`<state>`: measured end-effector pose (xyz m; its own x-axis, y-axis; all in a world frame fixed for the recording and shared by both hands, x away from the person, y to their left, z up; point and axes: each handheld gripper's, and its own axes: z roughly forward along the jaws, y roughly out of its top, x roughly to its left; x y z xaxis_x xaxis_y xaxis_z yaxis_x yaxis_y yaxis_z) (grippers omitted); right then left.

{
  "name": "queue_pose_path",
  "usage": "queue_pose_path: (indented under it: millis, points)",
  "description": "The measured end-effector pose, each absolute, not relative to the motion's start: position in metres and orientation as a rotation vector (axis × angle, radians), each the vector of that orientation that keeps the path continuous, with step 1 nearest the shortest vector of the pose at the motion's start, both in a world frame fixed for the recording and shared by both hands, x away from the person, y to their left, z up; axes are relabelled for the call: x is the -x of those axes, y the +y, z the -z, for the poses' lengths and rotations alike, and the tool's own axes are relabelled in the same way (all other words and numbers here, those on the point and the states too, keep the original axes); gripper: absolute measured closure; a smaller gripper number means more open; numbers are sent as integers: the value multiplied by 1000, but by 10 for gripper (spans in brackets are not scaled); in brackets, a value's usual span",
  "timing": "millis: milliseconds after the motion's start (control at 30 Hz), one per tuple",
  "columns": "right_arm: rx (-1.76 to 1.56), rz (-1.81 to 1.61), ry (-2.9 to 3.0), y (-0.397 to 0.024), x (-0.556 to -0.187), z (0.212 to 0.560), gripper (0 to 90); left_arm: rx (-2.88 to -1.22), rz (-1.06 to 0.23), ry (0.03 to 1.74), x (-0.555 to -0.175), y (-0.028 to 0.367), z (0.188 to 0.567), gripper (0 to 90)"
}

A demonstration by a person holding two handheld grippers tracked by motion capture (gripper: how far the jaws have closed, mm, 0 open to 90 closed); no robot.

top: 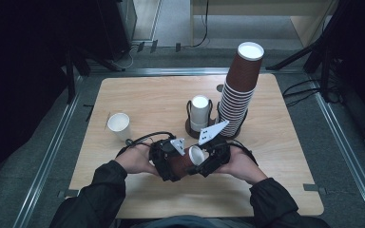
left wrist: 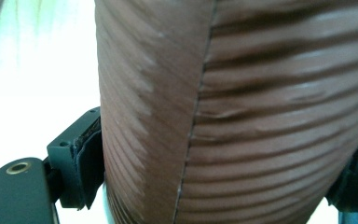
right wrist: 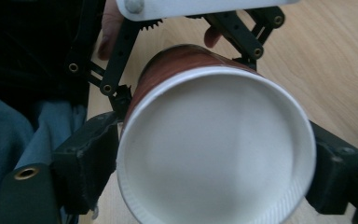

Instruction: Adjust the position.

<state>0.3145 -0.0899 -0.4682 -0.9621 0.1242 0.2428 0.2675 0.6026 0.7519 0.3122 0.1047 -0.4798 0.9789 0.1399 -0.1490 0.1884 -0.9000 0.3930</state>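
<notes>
Your table [top: 142, 95] is a pale wooden board with rounded corners and a smooth grain. At its far right side stands a tall leaning stack of brown ribbed cups [top: 240, 90] in a dark wire holder, and beside it a white cup [top: 200, 111] upside down. A second white cup [top: 119, 125] stands alone at the left. Near your edge you hold the brown cup [top: 186, 160] on its side above the table: ribbed paper with one seam, white and smooth inside, a round rolled rim. The left tongs [top: 171, 164] are clenched on its body; the right tongs [top: 203, 160] grip it at the rim.
</notes>
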Motion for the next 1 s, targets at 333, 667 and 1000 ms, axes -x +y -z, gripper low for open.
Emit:
queue_pose_path:
  millis: [333, 667, 1000]
  points:
    - [284, 1285, -2676, -89, -314, 465, 223, -2688, 141, 226, -310, 107, 478, 93]
    - [315, 1323, -2678, -101, -317, 461, 220, -2551, 93, 319, -316, 119, 469, 0]
    - [365, 1382, -2682, -119, -319, 456, 219, -2497, 71, 373, -316, 135, 464, 0]
